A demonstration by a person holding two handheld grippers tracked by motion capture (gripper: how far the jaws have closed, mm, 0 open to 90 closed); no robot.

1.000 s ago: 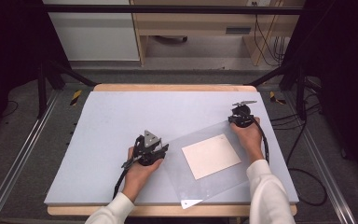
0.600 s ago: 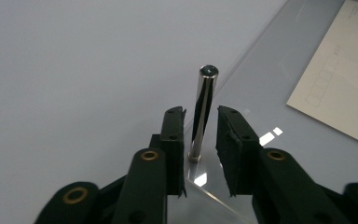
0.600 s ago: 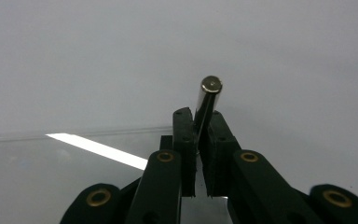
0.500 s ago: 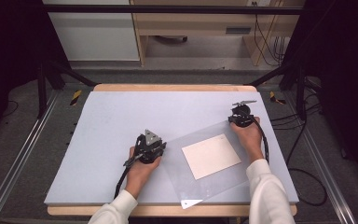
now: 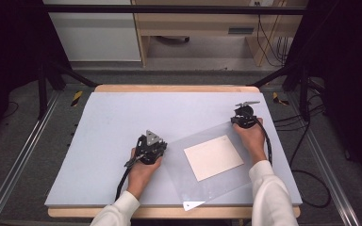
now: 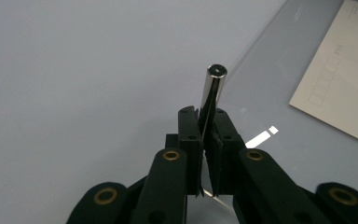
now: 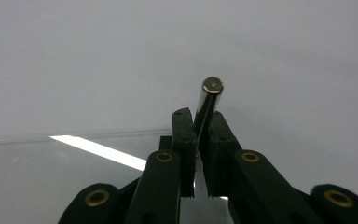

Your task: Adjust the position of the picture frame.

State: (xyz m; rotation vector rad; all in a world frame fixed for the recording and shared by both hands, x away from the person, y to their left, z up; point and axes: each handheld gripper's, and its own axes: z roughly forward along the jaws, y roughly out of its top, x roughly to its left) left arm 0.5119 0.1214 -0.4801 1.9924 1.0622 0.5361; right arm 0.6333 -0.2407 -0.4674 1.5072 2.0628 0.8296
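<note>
High view: we saw the left gripper (image 5: pixel 152 147) at the left edge of a clear sleeve (image 5: pixel 207 188) lying tilted on the grey table (image 5: pixel 99 136), right-of-centre and near the front edge. A card (image 5: pixel 213 157) lay inside the sleeve (flat, pale). The right gripper (image 5: pixel 244 117) sat at the sleeve's far right corner, well apart from the left one.

Left gripper view: we saw the left gripper (image 6: pixel 207 128) clenched on a metal rod (image 6: pixel 212 91), which stuck out past the jaws over the table. The sleeve's edge (image 6: pixel 256 51) ran just beside the rod, with the card (image 6: pixel 340 79) off to the right (faint printed boxes on it).

Right gripper view: the right gripper (image 7: pixel 199 133) was clamped the same way on a second rod (image 7: pixel 209 100). The sleeve (image 7: pixel 51 177) showed low on the left, its edge crossing toward the jaws; we could not tell whether the rod touched it.
</note>
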